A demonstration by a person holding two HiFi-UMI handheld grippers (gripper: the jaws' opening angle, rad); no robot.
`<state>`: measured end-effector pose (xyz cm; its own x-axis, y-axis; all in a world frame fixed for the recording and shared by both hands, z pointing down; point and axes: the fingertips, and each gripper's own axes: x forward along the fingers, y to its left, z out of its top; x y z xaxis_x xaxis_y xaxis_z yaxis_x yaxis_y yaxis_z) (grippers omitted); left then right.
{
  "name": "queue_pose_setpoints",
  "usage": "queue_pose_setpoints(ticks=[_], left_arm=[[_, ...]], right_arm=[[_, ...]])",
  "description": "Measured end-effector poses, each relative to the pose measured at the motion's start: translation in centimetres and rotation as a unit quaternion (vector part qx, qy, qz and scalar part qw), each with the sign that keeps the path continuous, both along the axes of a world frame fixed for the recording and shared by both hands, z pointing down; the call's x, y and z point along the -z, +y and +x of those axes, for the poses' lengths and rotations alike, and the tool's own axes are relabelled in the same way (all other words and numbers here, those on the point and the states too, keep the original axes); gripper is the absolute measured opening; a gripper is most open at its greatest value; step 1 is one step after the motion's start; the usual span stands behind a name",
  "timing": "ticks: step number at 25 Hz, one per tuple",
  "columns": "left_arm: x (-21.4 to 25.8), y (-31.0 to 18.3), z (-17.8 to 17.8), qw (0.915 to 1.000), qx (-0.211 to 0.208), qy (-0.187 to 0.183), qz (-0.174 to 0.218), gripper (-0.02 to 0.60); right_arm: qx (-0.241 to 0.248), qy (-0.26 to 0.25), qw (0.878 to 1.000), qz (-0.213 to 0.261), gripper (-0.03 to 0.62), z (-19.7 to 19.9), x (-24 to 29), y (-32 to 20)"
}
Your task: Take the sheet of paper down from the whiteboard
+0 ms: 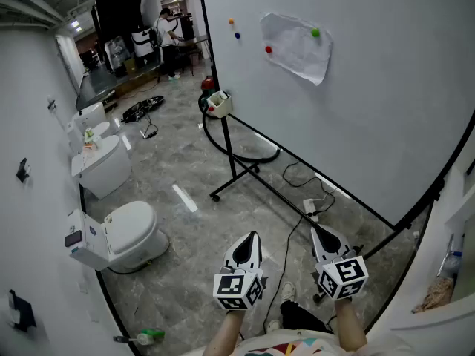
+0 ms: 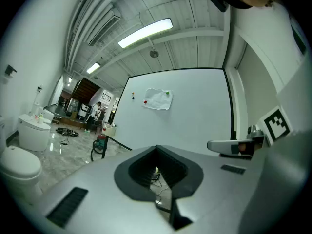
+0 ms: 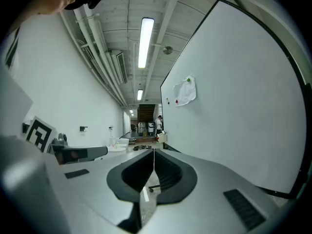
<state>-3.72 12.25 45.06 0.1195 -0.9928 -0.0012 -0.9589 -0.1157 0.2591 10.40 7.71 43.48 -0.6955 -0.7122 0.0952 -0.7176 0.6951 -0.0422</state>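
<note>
A crumpled white sheet of paper (image 1: 298, 47) hangs on the large whiteboard (image 1: 371, 117), pinned by a green magnet (image 1: 315, 32) and a red magnet (image 1: 269, 50). The same sheet of paper (image 2: 158, 99) shows small and far off in the left gripper view, and again as the sheet of paper (image 3: 185, 91) in the right gripper view. My left gripper (image 1: 253, 237) and right gripper (image 1: 314, 231) are held low, side by side, well short of the board. Both are shut with nothing between the jaws.
The whiteboard stands on a black wheeled frame (image 1: 230, 170) with cables (image 1: 297, 176) on the floor. An orange magnet (image 1: 231, 21) and a blue magnet (image 1: 237, 35) sit left of the sheet. Toilets (image 1: 130, 232) line the left wall. A person (image 1: 167, 39) stands far back.
</note>
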Motion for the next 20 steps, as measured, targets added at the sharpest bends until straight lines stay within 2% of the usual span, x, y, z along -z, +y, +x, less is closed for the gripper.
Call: queue_pose_setpoints(ticks=[4,9,16,20], left_arm=[[-0.1,-4.9,-0.5,0.9999,-0.009,-0.006,0.002,0.043],[1.0,-13.8,-1.5,0.9993,-0.017,-0.023,0.023,0.043],[4.9,-25.2,-4.8,0.9976,0.000,-0.026,0.064,0.043],[6.6,-30.0,-5.8,0.9965,-0.002,-0.037,0.075,0.043]], right_arm=[[-0.004,-0.029,0.999,0.016,0.014,-0.6,1.7,-5.2],[0.002,-0.031,0.998,0.048,0.014,-2.4,3.7,-14.5],[0.026,-0.044,0.997,0.057,0.014,-6.4,7.0,-25.6],[0.023,-0.083,0.994,0.065,0.019,-7.2,9.5,-30.3]])
